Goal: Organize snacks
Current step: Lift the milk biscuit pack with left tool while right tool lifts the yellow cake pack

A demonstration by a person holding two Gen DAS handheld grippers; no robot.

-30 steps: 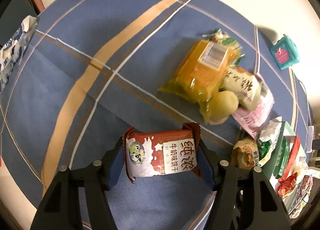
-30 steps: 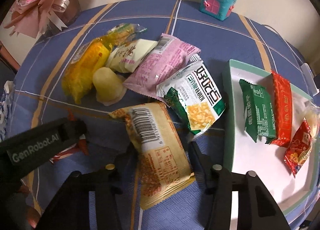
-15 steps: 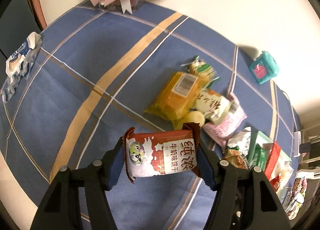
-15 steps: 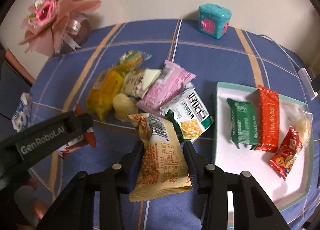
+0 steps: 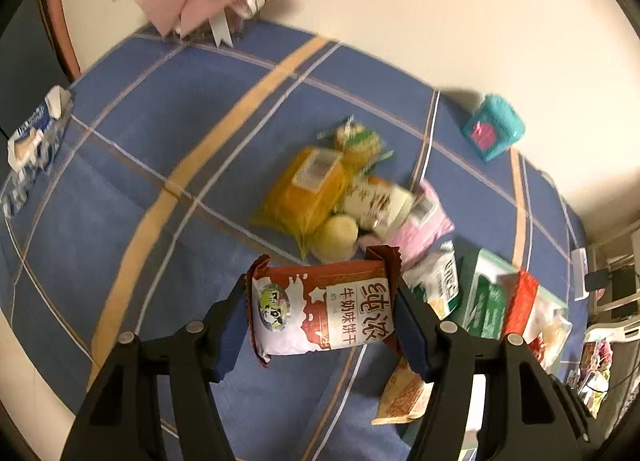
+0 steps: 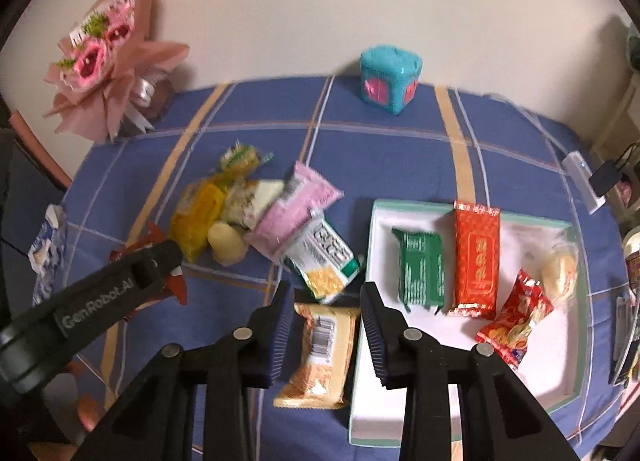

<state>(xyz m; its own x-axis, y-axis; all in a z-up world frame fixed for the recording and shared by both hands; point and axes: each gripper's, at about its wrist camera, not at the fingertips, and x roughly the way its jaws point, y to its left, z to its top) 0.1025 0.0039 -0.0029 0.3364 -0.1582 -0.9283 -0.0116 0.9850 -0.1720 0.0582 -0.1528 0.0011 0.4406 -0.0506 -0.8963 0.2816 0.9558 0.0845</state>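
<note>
My left gripper (image 5: 322, 285) is shut on a red-brown and white biscuit packet (image 5: 320, 313) and holds it above the blue checked tablecloth. In the right wrist view the jaws of my right gripper (image 6: 327, 293) are closing, and the pads press both sides of a tan packet with a barcode (image 6: 320, 349), held just left of the white tray's green rim (image 6: 370, 245). The tray holds a green packet (image 6: 422, 265), a red packet (image 6: 476, 257), a small red sweet packet (image 6: 516, 317) and a clear-wrapped bun (image 6: 560, 265). A pile of yellow (image 6: 196, 217), pink (image 6: 296, 209) and green-white (image 6: 324, 257) packets lies in the middle of the cloth.
A teal toy house box (image 6: 390, 77) stands at the back by the wall. At the back left corner is a pink bouquet (image 6: 108, 57). A blue-white tissue pack (image 6: 46, 257) lies at the table's left edge. The left gripper's arm (image 6: 112, 301) crosses the lower left.
Both grippers have risen with their packets, so the table looks farther away. The right jaws have narrowed onto the tan packet and lifted it off the cloth.
</note>
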